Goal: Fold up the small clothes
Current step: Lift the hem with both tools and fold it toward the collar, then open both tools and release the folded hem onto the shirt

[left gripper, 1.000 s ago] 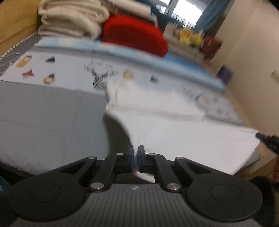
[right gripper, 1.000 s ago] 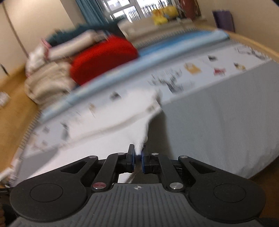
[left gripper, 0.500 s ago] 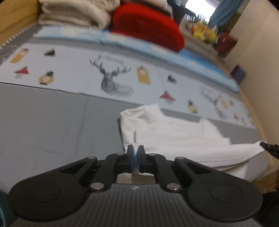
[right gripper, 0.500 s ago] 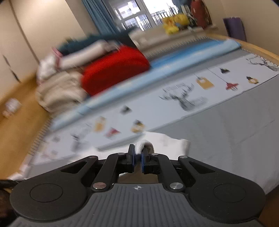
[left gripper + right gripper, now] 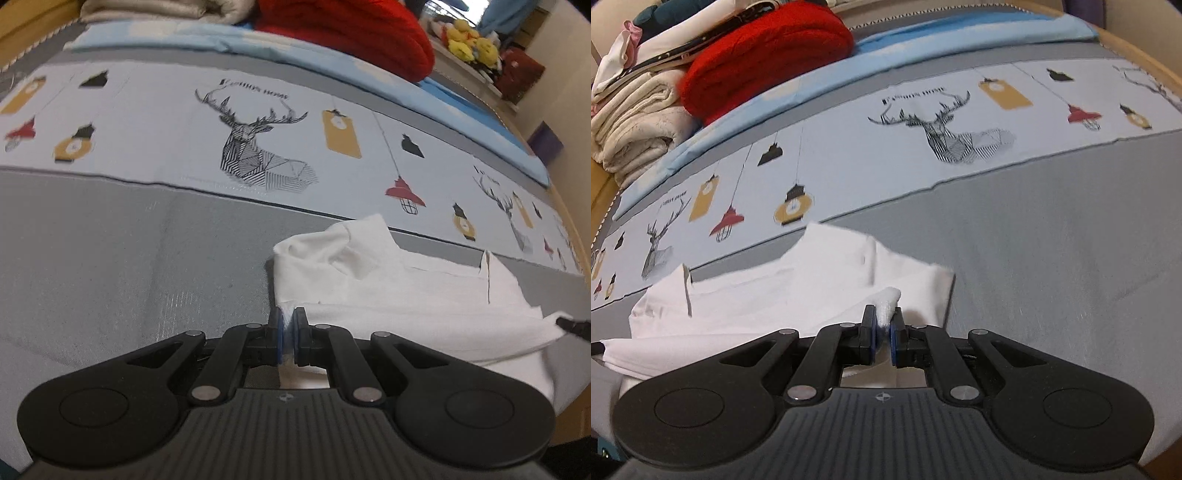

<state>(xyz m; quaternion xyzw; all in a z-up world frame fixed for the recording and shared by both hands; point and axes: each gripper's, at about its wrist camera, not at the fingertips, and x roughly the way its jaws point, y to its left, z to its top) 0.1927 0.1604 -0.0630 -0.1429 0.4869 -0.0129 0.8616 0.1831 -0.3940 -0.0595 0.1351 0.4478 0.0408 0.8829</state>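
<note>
Garment (image 5: 406,288) now down on grey sheet (image 5: 129,266), near front bed edge; a second ago lifted, stretched in air. Fold laid, release looks next.
Left gripper (image 5: 288,322) pinches its left near corner; right gripper (image 5: 882,318) clamps bunched right corner.
Open sheet leftward and beyond; red blanket (image 5: 764,48) far back.

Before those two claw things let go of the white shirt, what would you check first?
1. Left gripper pinching the white shirt: ok.
2. Right gripper pinching it too: ok, cloth bunched between the fingers.
3. Shirt resting on the grey bedspread: ok.
4. Folded edges lined up: not ok, one flap sticks up.
5. Near edge fully on the bed: cannot tell.
</note>
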